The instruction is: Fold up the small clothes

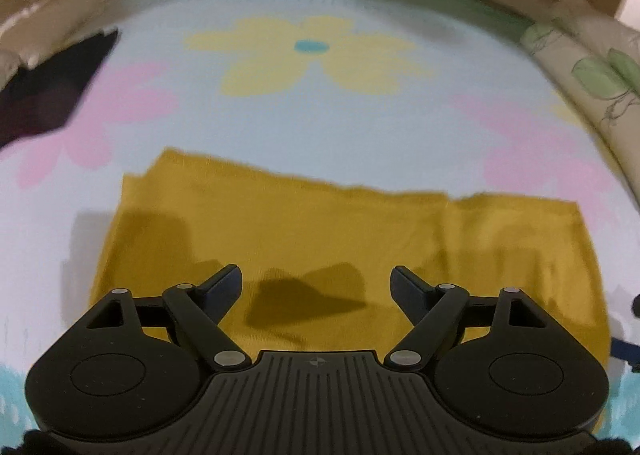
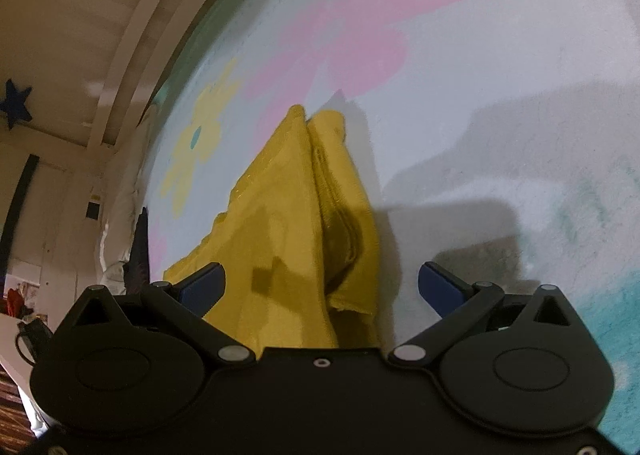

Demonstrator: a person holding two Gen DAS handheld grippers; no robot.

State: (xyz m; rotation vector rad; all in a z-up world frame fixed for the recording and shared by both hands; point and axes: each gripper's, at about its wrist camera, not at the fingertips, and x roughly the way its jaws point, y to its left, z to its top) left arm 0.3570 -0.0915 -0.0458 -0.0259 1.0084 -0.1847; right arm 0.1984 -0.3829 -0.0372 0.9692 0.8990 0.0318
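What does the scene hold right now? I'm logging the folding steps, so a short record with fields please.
garment: mustard-yellow cloth, lying folded on the bedspread
surface: pale blue bedspread with pink and yellow flowers
left gripper: open, above the cloth, nothing between the jaws
right gripper: open, at the cloth's layered edge, not gripping
other item: dark garment at the far left

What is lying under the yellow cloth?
The yellow cloth lies on a pale blue blanket with flower prints, which shows all around it. The part of the blanket directly beneath is covered.
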